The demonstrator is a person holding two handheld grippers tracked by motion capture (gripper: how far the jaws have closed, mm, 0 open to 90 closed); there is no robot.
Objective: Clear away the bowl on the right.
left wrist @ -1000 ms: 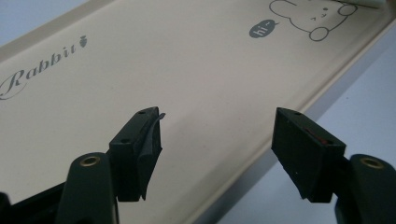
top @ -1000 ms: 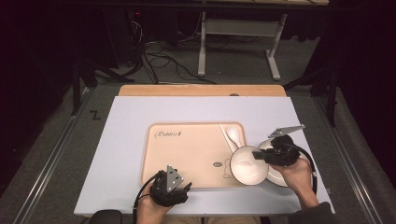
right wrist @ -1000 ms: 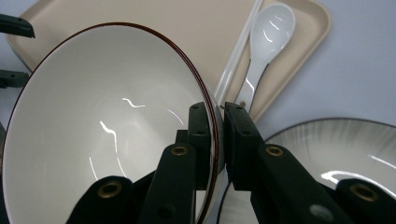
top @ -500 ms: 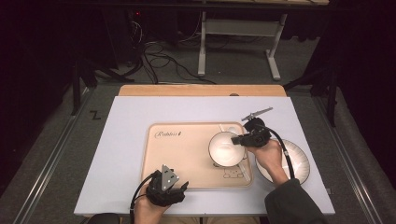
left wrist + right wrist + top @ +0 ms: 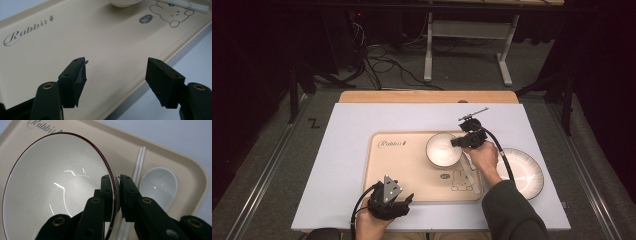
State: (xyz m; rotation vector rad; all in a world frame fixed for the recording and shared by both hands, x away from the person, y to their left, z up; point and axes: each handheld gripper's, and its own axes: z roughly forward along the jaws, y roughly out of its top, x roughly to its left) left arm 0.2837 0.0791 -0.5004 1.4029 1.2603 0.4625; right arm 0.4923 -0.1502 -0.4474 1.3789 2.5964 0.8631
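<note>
A white bowl [image 5: 443, 148] with a dark red rim is held over the beige rabbit tray [image 5: 402, 165]. My right gripper [image 5: 458, 143] is shut on the bowl's right rim [image 5: 113, 182], one jaw inside and one outside. Beside it on the tray lie white chopsticks [image 5: 139, 160] and a white spoon [image 5: 158, 185]. My left gripper [image 5: 388, 197] stands open at the tray's near edge [image 5: 140, 87], nothing between its jaws. The underside of the bowl [image 5: 122, 2] shows at the top of the left gripper view.
A white striped plate [image 5: 524, 172] sits on the pale table mat to the right of the tray. The tray's left half is bare. Beyond the table's wooden far edge are cables and a metal stand on the floor.
My right gripper has carried the bowl from the plate at the right leftward and away, onto the tray's upper right part. The left gripper has stayed in place.
</note>
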